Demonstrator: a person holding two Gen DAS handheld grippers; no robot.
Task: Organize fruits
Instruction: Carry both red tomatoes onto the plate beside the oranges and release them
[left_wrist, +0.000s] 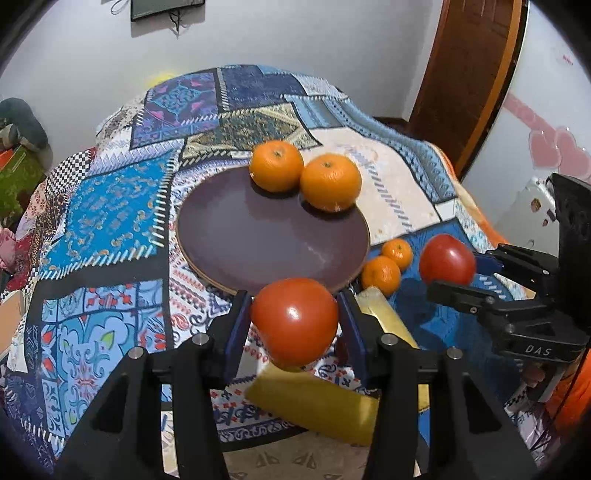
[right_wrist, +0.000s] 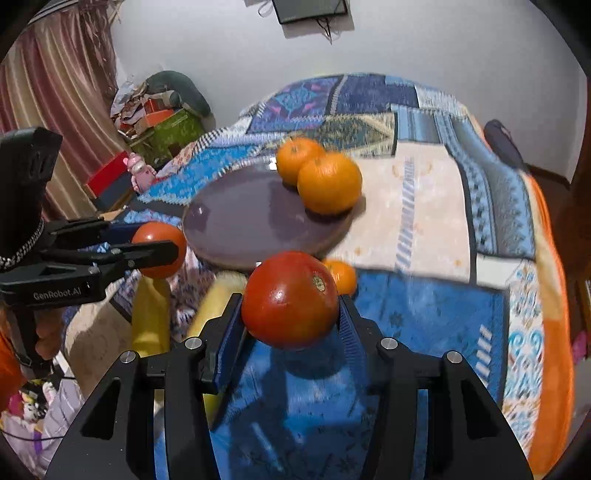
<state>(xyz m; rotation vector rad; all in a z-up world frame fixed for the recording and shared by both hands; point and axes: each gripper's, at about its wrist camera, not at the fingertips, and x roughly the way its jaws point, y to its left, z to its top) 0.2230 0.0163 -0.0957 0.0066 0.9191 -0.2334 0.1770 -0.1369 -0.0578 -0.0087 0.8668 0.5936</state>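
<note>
Two tomatoes gripped | left hand-held gripper (left_wrist: 294, 321): "GenRobot.AI", tomato (left_wrist: 294, 318) | right hand-held gripper (right_wrist: 290, 301): "DAS", tomato (right_wrist: 290, 298)

A patchwork-clothed table (left_wrist: 110, 221) bears a purple plate (left_wrist: 258, 240), two small tangerines (left_wrist: 380, 275) and bananas (left_wrist: 314, 406).

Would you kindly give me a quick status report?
Left gripper shut on a tomato; right gripper likewise. Plate holds two oranges. Path clear.
</note>
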